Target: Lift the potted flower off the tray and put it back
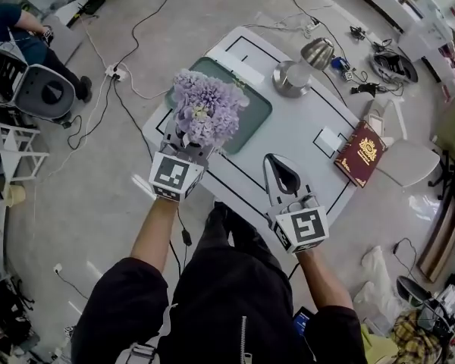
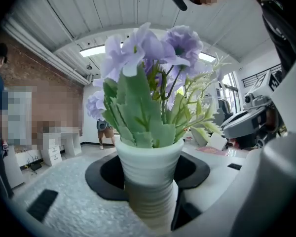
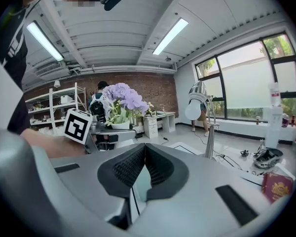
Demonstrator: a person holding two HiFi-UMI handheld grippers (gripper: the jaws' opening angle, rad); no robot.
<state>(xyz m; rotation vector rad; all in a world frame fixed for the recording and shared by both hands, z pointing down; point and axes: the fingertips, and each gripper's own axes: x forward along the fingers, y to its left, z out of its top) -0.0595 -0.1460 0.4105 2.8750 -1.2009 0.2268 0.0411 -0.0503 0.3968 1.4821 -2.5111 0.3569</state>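
Observation:
The potted flower (image 1: pixel 208 108), purple blooms in a ribbed white pot (image 2: pixel 148 174), hangs in the air over the near edge of the dark green tray (image 1: pixel 256 120). My left gripper (image 1: pixel 186 149) is shut on the pot, with its fingers (image 2: pixel 64 206) pressed against both sides; the blooms hide the jaw tips in the head view. My right gripper (image 1: pixel 277 161) is shut and holds nothing, over the table's front edge to the right of the pot. In the right gripper view its tips (image 3: pixel 144 149) meet, and the flower (image 3: pixel 122 97) shows off to the left.
A silver desk lamp (image 1: pixel 299 67) stands behind the tray. A red book (image 1: pixel 362 152) and a white card (image 1: pixel 330 139) lie at the table's right. Cables run over the floor and the far table corner. A person (image 1: pixel 15 21) sits far left.

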